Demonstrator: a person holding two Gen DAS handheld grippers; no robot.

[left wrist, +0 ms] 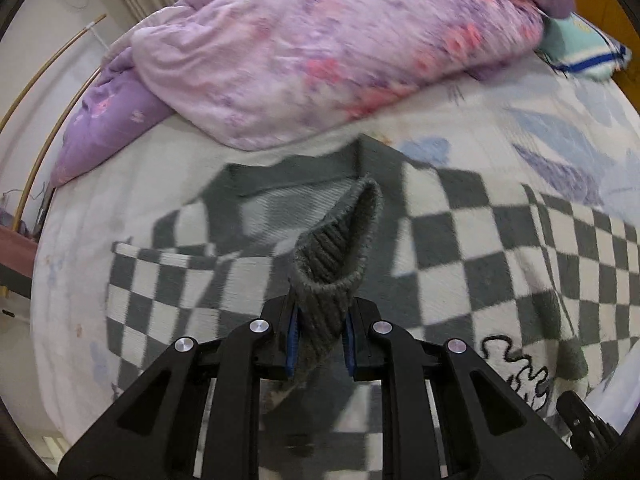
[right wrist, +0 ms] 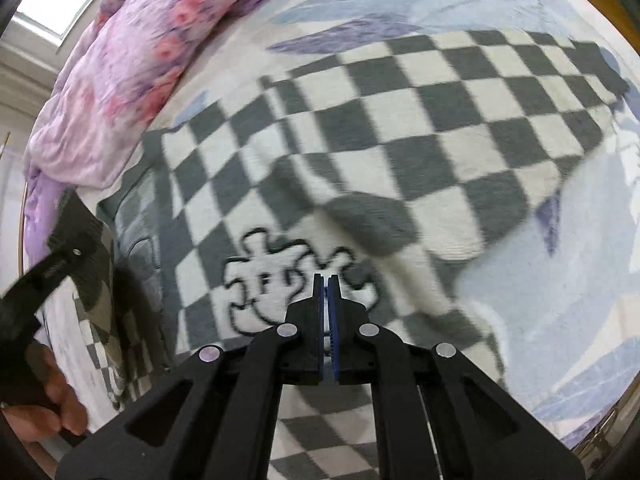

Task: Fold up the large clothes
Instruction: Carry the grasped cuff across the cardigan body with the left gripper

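Observation:
A grey-and-white checkered sweater lies spread on the bed, with a black outlined motif on it. My left gripper is shut on a grey ribbed cuff of the sweater, which stands up as a loop between the blue pads. In the right wrist view my right gripper hovers over the motif with its pads almost touching. I see no cloth between them. The sweater spreads beyond it. At that view's left edge a hand holds the left gripper's black frame.
A bunched pink and purple quilt fills the far side of the bed and reaches close to the sweater's neckline. A teal pillow with blue stripes lies at the upper right. The sheet has a pale blue leaf print. A wooden bed edge shows beyond.

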